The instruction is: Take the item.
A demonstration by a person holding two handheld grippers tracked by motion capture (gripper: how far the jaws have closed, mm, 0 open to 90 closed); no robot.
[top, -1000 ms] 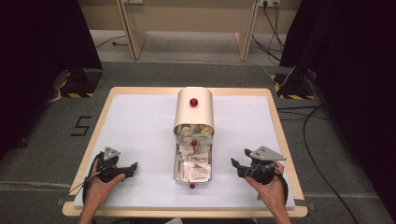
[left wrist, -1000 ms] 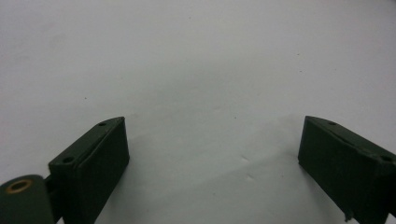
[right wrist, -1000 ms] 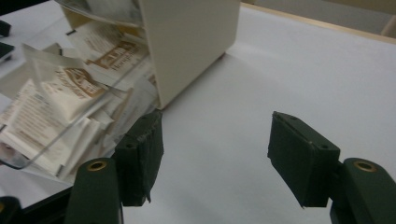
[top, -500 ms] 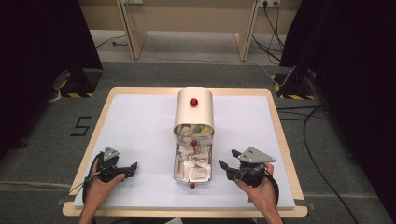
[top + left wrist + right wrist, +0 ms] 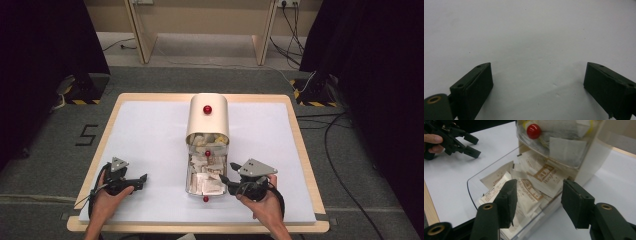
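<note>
A beige, round-topped dispenser box [image 5: 207,117] stands mid-table, its clear plastic drawer [image 5: 191,172] pulled out toward the near edge and full of paper tea-bag sachets [image 5: 530,191]. None looks taken yet. The right gripper [image 5: 226,181], jaws spread and empty, sits just beside the drawer's right wall. The left gripper [image 5: 142,177], also spread, rests well apart on the white tabletop [image 5: 150,135].

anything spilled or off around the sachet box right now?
Nothing spilled. The clear drawer is pulled out of the cream box, and the sachets lie jumbled but all inside it. The white mat around it shows no strays. The right gripper is open at the drawer's edge; the left gripper is open over bare mat.
</note>
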